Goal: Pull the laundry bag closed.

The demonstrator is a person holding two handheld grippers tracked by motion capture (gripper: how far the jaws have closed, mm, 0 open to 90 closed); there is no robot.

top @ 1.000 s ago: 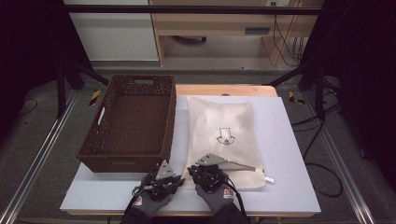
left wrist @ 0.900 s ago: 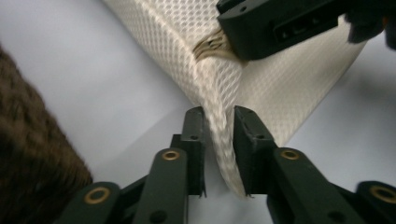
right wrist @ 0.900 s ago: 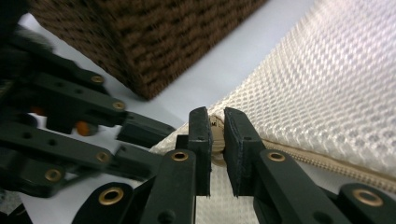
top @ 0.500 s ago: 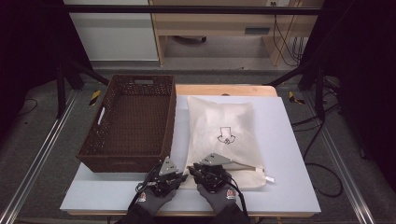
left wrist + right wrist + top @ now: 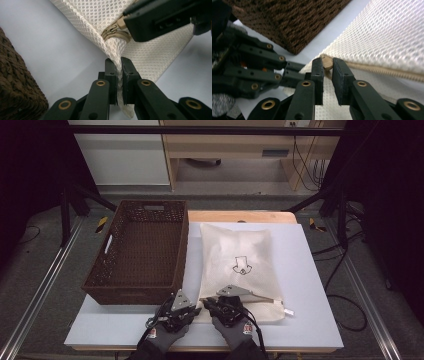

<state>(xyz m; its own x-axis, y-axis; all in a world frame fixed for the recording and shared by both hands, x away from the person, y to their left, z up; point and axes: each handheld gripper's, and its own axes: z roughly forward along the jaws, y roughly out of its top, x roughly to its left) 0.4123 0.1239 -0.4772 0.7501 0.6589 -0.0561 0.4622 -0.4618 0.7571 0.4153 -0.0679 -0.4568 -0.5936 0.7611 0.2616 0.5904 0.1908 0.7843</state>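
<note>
Two grippers meet at the mesh bag's (image 5: 239, 265) near corner, low in the frame's middle. Left gripper (image 5: 119, 75) is clamped on the corner fabric. Right gripper (image 5: 327, 67), jaws just closing, straddles the zipper pull (image 5: 327, 63); contact is unclear. Wicker basket (image 5: 140, 250) sits left on the counter (image 5: 310, 285).

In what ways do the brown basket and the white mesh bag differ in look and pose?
The brown basket is dark, woven and rigid, with upright walls; the white mesh bag is pale, soft and lies flat. The basket stands free, while the bag's near corner is pinched by the left gripper, and the right gripper is at its zipper pull. Both rest on the table.
</note>
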